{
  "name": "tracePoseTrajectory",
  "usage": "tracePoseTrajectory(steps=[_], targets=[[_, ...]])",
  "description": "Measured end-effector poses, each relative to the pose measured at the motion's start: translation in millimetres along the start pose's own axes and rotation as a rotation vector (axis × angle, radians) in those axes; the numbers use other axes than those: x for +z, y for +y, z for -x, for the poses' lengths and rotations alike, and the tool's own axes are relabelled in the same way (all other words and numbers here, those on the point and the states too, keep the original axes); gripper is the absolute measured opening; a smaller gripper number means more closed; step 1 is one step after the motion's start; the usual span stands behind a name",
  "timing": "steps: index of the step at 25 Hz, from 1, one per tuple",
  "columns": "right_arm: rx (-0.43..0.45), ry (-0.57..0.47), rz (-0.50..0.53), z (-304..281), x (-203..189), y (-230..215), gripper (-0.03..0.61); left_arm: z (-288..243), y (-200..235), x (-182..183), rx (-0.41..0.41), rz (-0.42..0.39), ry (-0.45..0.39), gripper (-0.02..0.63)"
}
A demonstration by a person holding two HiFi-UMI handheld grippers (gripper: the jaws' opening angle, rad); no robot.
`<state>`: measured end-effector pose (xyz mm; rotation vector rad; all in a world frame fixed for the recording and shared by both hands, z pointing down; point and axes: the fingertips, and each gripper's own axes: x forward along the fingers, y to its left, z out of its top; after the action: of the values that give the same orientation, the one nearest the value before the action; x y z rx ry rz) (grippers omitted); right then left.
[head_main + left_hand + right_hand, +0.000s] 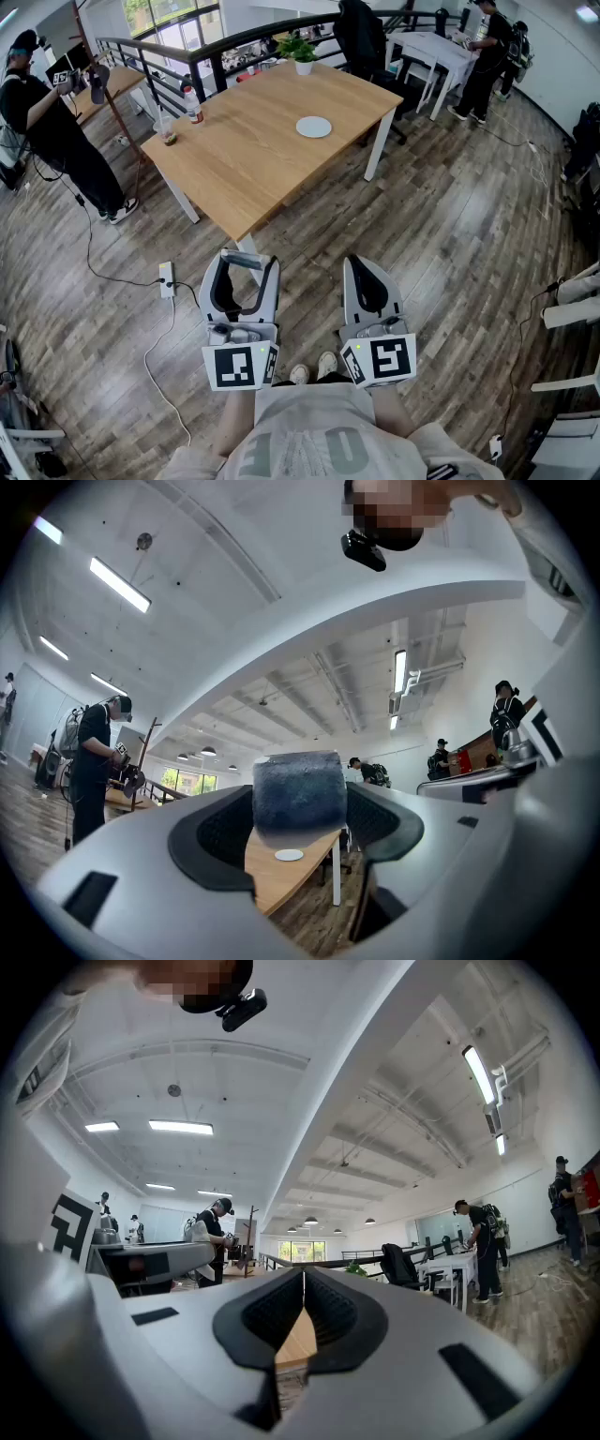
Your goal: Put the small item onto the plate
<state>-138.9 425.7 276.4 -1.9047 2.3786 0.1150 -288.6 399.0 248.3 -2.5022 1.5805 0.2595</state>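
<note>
The left tongs (pixel 247 262), spread wide, gripped a grey block (pixel 298 791). The right tongs (pixel 360 266) were closed and empty. A plate (pixel 313 127) lay on the surface (pixel 246 159).

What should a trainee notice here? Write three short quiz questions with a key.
1. True or false: the right gripper is shut and empty.
2. What sits between the jaws of the left gripper? A) bottle B) grey block C) cup
3. Fill in: the plate lies on the ____.

Key: 1 true; 2 B; 3 table.
</note>
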Motion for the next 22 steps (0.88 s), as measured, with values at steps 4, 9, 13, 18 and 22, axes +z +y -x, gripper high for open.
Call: tracePoseTrajectory(steps=[4, 9, 13, 18, 22], targets=[[-0.002, -0.001, 0.002, -9.1, -1.7, -13.4, 0.017, -13.0, -0.7, 1.9, 0.004, -0.001, -0.023, 0.31], [-0.002, -0.003, -0.007, -15.0, -2.4, -43.7, 0.017, -33.8, -14.5, -3.8, 0.006, -0.008, -0.013, 0.31], [0.005, -0.032, -0.037, -19.6, 0.3, -71.2, 0.018, -51.2, -22.3, -0.1, 0.02, -0.035, -0.035, 0.31], [0.01, -0.031, -0.088, -25.3, -22.4, -109.2, 0.018, -74.0, -22.8, -6.4, 0.068, -0.05, -0.075, 0.309], [0.019, 0.0, -0.121, -35.0, -40.1, -131.5, 0.018, -94.0, -18.7, -23.6, 0.103, -0.016, -0.073, 0.31]])
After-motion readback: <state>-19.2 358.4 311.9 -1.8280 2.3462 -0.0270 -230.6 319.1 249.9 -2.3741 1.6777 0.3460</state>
